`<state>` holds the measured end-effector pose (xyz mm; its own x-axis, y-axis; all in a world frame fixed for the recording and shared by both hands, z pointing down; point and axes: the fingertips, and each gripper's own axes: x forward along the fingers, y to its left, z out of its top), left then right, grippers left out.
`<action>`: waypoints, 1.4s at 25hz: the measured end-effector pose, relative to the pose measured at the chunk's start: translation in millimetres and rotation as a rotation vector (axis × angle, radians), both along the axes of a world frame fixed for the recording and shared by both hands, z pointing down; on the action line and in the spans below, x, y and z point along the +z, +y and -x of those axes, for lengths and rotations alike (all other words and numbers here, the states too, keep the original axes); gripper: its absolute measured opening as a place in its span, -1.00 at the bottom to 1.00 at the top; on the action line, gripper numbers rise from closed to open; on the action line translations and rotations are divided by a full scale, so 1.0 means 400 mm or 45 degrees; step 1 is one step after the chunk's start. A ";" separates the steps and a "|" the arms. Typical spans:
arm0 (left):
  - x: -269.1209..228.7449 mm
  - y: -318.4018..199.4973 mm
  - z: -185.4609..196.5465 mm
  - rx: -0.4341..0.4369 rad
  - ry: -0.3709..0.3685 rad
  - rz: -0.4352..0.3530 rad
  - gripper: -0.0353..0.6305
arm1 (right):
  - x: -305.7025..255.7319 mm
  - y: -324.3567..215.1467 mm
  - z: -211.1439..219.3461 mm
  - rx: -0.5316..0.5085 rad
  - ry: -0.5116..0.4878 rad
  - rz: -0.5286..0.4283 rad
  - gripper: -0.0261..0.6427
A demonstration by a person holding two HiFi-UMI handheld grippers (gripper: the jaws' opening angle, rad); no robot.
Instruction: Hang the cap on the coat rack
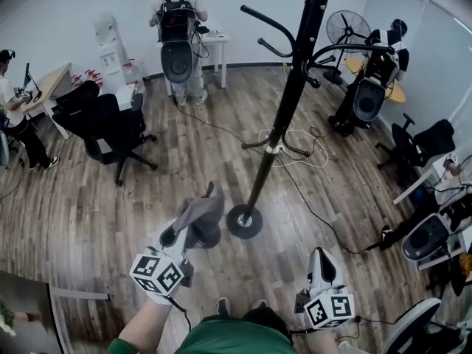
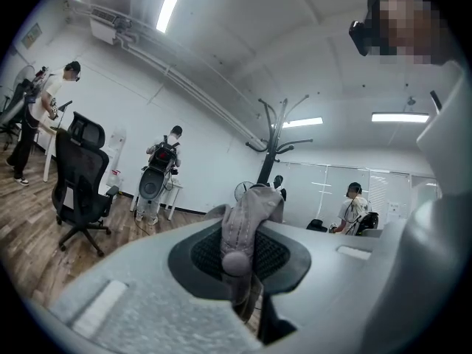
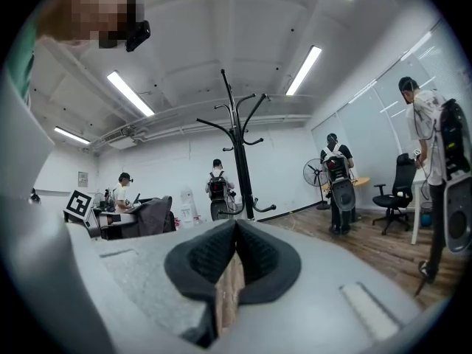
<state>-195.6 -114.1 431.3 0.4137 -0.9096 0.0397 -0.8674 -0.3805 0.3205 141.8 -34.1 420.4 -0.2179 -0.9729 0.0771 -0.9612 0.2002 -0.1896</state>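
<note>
A grey cap (image 1: pixel 202 214) hangs bunched between the jaws of my left gripper (image 1: pixel 189 231), which is shut on it, low over the wooden floor. In the left gripper view the cap (image 2: pixel 249 216) sticks up from the dark pads (image 2: pixel 276 257). The black coat rack (image 1: pixel 285 113) stands just right of and beyond the cap, with its round base (image 1: pixel 245 221) close by and its curved hooks far above. The rack shows in the distance in the left gripper view (image 2: pixel 269 147) and the right gripper view (image 3: pixel 237 161). My right gripper (image 1: pixel 322 255) is shut and empty at the lower right, its pads (image 3: pixel 254 253) together.
Cables (image 1: pixel 299 152) trail over the floor by the rack. A black office chair (image 1: pixel 110 127) stands at the left. People with backpacks stand at the back (image 1: pixel 179 28) and back right (image 1: pixel 372 80). A fan (image 1: pixel 346 26) and desks line the right side.
</note>
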 end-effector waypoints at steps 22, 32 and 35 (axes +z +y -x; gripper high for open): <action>0.033 -0.371 -0.136 -0.270 -0.290 -0.086 -0.77 | 0.071 -0.481 -0.164 -0.301 -0.078 0.063 -0.91; 0.085 -0.475 -0.150 -0.208 -0.352 -0.056 -0.77 | 0.093 -0.546 -0.179 -0.287 -0.090 0.108 -0.91; 0.111 -0.506 -0.151 -0.159 -0.359 -0.038 -0.77 | 0.080 -0.555 -0.163 -0.246 -0.087 0.102 -0.91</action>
